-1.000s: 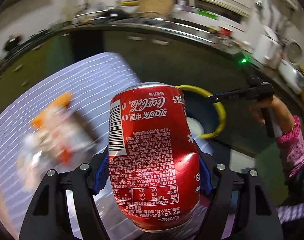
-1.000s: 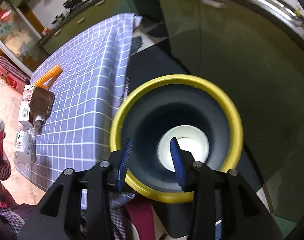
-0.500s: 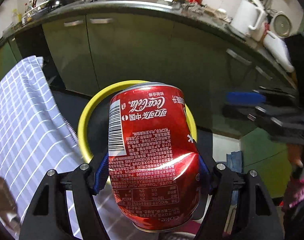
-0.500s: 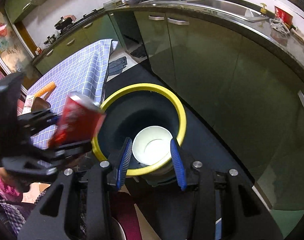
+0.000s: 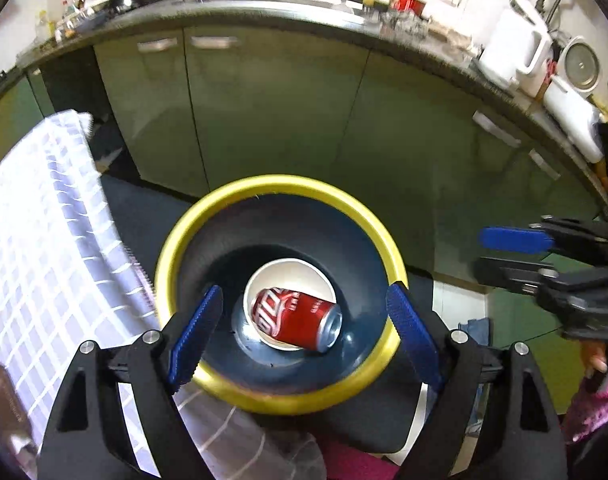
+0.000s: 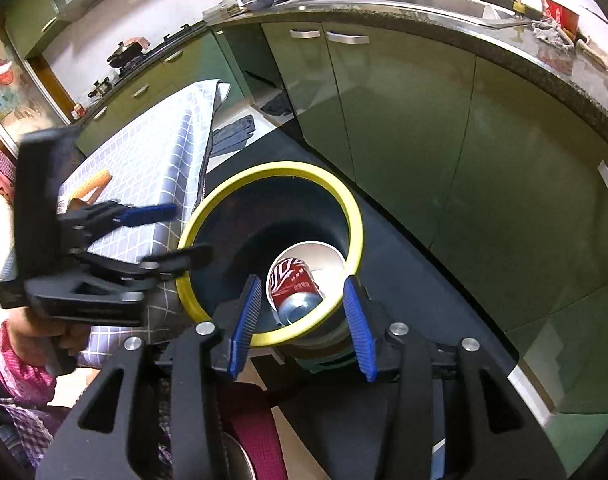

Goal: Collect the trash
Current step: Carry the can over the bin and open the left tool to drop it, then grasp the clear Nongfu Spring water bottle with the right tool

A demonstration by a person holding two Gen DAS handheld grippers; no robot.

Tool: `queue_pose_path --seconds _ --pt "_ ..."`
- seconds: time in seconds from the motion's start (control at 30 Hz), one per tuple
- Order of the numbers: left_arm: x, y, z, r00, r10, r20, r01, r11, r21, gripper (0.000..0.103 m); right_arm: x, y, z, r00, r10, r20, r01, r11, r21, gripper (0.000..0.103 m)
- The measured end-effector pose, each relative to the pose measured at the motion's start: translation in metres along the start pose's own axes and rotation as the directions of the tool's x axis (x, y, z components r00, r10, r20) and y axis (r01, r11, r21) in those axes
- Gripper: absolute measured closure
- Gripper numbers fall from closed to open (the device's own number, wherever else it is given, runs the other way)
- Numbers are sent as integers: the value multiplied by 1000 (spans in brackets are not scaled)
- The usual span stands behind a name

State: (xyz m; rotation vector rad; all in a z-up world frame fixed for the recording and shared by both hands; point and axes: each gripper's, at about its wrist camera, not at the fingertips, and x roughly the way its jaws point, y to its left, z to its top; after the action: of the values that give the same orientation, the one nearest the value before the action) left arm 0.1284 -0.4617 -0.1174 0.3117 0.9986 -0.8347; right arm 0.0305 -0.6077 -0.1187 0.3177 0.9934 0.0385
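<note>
A dented red cola can [image 5: 295, 318] lies on its side inside a white paper cup [image 5: 263, 280] at the bottom of the dark bin with a yellow rim [image 5: 279, 182]. My left gripper [image 5: 304, 334] hovers over the bin, its jaws opening, with nothing between the blue pads [image 5: 195, 332]. The right wrist view shows the same can [image 6: 293, 280] in the bin [image 6: 356, 216]. There the left gripper [image 6: 189, 232] reaches over the rim from the left. My right gripper [image 6: 301, 322] is open and empty, just short of the bin's near rim. It also shows at the right of the left wrist view [image 5: 482, 252].
A table with a blue checked cloth [image 6: 151, 160] stands left of the bin, with an orange item [image 6: 91, 184] on it. Green cabinets [image 6: 404, 120] under a cluttered counter [image 5: 424, 32] curve behind. The bin sits on a dark floor mat [image 6: 404, 248]. A pink sleeve [image 6: 19, 364] is at lower left.
The left gripper swung from the table to above the bin, then let go of the can. The can now lies in the cup inside the bin.
</note>
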Motion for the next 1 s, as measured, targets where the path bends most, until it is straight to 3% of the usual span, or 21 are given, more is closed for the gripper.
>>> queue_pose_path --seconds 0.3,0.5,0.63,0.83,1.0 --pt "-120 35 -50 988 62 141 -53 997 -62 15 27 41 9 997 58 -61 -62 995 -83 60" --pt "-197 85 -99 962 194 192 -155 967 -200 14 46 105 13 985 122 -126 -145 969 -202 59" --pt "-238 123 -140 928 313 202 -244 920 -307 14 58 164 15 970 158 -184 -208 931 -299 59" --pt "-286 179 -213 866 475 155 -356 805 -474 13 68 275 12 919 238 -313 -361 828 -429 59" --pt "-302 213 -261 852 510 116 -363 736 -571 13 82 361 2 859 253 -446 -467 746 -475 50"
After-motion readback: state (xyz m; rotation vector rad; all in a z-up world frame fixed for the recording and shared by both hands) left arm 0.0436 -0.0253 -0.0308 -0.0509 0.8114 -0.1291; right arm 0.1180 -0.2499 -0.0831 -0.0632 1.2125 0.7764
